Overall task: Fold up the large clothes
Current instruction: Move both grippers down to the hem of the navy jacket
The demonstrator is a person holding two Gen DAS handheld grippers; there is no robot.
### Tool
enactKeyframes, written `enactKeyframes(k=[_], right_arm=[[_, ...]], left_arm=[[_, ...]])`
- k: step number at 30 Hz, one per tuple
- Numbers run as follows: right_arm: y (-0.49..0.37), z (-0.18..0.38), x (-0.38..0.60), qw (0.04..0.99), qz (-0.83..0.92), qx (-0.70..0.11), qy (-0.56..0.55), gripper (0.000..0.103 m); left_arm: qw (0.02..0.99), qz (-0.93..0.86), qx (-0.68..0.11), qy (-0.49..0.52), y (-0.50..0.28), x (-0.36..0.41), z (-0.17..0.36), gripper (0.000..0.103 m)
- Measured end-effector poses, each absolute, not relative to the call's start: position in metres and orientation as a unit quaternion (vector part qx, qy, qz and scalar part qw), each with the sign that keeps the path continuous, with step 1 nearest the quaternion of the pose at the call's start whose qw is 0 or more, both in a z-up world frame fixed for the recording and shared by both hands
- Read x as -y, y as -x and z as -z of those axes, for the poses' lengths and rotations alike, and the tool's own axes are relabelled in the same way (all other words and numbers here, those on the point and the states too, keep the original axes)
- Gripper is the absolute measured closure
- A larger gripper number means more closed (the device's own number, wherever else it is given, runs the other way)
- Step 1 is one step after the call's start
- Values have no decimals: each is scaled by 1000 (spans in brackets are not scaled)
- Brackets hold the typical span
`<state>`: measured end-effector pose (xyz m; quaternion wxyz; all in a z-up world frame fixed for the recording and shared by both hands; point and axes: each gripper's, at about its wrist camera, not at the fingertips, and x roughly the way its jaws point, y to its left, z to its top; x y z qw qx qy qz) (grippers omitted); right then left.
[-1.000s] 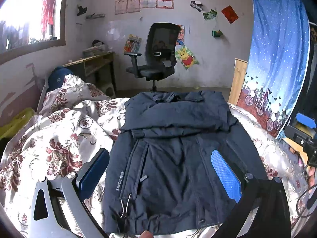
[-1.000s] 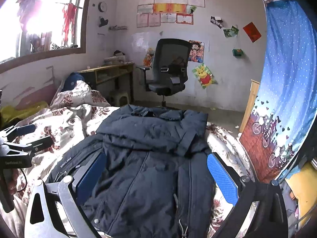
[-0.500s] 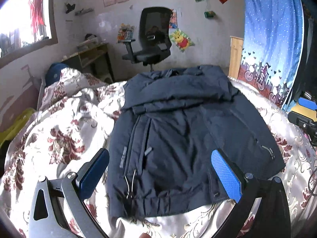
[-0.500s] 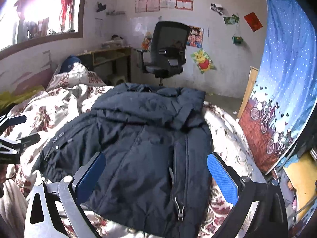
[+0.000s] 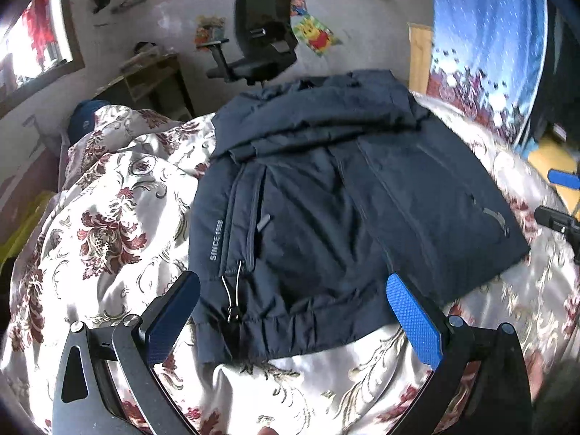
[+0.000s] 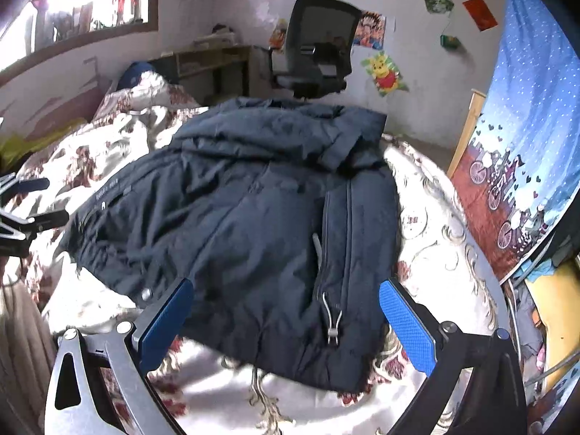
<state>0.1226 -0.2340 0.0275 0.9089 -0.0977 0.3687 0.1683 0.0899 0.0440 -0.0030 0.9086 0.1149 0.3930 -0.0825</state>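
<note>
We are working over a bed whose floral quilt is spreading across most of both views, cream with dark red flowers. On it the dark navy jacket is lying flat, its upper part already folded down toward us so a thick band of cloth is crossing the chest. In the left wrist view the hem is lying nearest us, with the white lettering "SINCE 1998" running along the left edge beside a zipped pocket. In the right wrist view the jacket is sitting slightly left of centre, a metal zipper pull dangling near the hem.

Beyond the bed a black office chair is standing against the wall, and a blue patterned curtain is hanging at the right.

We are holding the left gripper just above the hem, its blue pads spread wide and gripping nothing. The right gripper is hovering likewise over the near right corner, jaws fully apart and empty. At the left edge of the right wrist view, part of the left gripper is showing.
</note>
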Motion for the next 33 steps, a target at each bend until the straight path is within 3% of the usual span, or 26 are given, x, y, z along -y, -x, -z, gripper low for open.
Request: enactKeyframes(k=[16,24,33], right_arm=[[-132,54,215,836,-187,-489,165,0],[-141,86,203,820,-181,-501,210,0],[-146,107,189,828,-150,-462,281,0]], left_arm=[[840,102,-490,-209,-98,-42,72,2],[816,106,-523,-222,-109,-44,103,2],[803,100,-544,-224,-116,-52,117,2]])
